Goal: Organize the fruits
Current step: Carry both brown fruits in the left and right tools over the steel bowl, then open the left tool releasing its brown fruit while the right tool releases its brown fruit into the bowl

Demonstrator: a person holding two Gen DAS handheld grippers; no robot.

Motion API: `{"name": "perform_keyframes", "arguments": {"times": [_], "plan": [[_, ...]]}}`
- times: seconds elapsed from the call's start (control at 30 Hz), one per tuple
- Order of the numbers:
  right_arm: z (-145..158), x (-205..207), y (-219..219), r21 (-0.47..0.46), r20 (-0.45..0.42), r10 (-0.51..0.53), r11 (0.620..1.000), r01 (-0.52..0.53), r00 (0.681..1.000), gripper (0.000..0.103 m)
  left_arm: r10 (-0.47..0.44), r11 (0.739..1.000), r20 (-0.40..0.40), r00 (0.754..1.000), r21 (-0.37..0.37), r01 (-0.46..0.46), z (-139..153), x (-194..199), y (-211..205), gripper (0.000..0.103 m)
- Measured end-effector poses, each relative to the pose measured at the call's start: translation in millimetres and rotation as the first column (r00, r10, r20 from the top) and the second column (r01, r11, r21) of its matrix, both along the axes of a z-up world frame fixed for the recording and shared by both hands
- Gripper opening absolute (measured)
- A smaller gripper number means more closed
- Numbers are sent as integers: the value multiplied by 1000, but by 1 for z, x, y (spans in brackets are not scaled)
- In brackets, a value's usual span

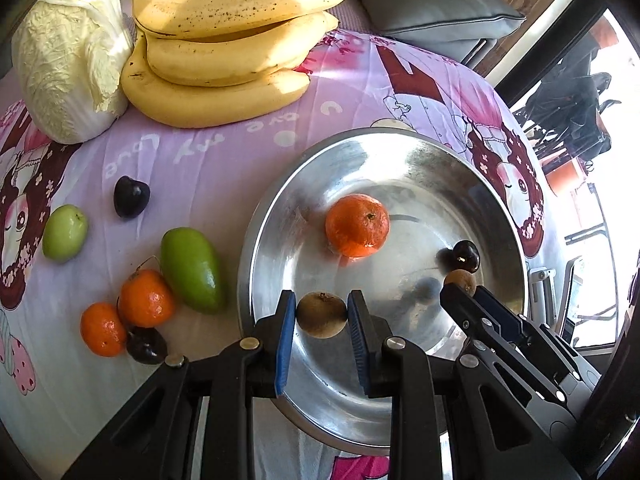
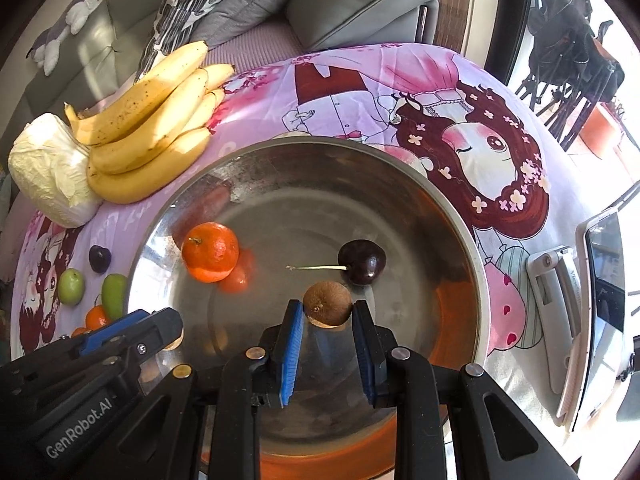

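My left gripper [image 1: 321, 297] is shut on a small round brown fruit [image 1: 321, 316], holding it above the near side of a steel bowl [image 1: 400, 133]. Over the same bowl [image 2: 304, 142], my right gripper [image 2: 328, 305] is shut on a second brown fruit [image 2: 327, 306]; it also shows in the left wrist view as the right gripper [image 1: 464, 286]. Inside the bowl lie a tangerine [image 1: 357, 225] and a dark cherry [image 2: 362, 262] with its stem. Left of the bowl, two tangerines [image 1: 146, 298], two green fruits [image 1: 192, 268] and dark cherries [image 1: 131, 197] lie on the cloth.
A bunch of bananas [image 1: 224, 52] and a cabbage [image 1: 68, 56] sit at the far left of the pink printed cloth [image 1: 208, 160]. Grey cushions [image 2: 360, 0] lie behind the table. A white stand with a screen [image 2: 600, 288] is right of the bowl.
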State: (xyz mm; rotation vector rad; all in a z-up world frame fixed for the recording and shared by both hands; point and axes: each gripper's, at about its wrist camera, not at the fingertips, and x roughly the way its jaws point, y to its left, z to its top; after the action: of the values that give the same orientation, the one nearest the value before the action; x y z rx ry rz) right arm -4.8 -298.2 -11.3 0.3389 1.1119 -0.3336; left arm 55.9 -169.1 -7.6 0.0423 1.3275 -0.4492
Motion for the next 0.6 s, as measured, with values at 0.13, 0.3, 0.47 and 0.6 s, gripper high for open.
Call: {"name": "perform_keyframes", "arguments": {"times": [0.13, 0.3, 0.47, 0.6], "plan": [[-1, 0, 1, 1, -3, 3, 1000, -3, 1000, 28, 6, 1000, -3, 1000, 1, -6, -1, 0, 0, 28], [-2, 1, 0, 4, -8, -4, 1000, 4, 1000, 28, 14, 1000, -15, 1000, -1, -14, -3, 0, 1, 28], [-4, 1, 1, 6, -16, -2, 1000, 2, 1000, 28, 14, 1000, -16, 1000, -7, -14, -2, 0, 1, 28], [-5, 1, 1, 6, -15, -5, 1000, 5, 1000, 28, 11, 1000, -19, 1000, -16, -12, 1, -1, 1, 33]]}}
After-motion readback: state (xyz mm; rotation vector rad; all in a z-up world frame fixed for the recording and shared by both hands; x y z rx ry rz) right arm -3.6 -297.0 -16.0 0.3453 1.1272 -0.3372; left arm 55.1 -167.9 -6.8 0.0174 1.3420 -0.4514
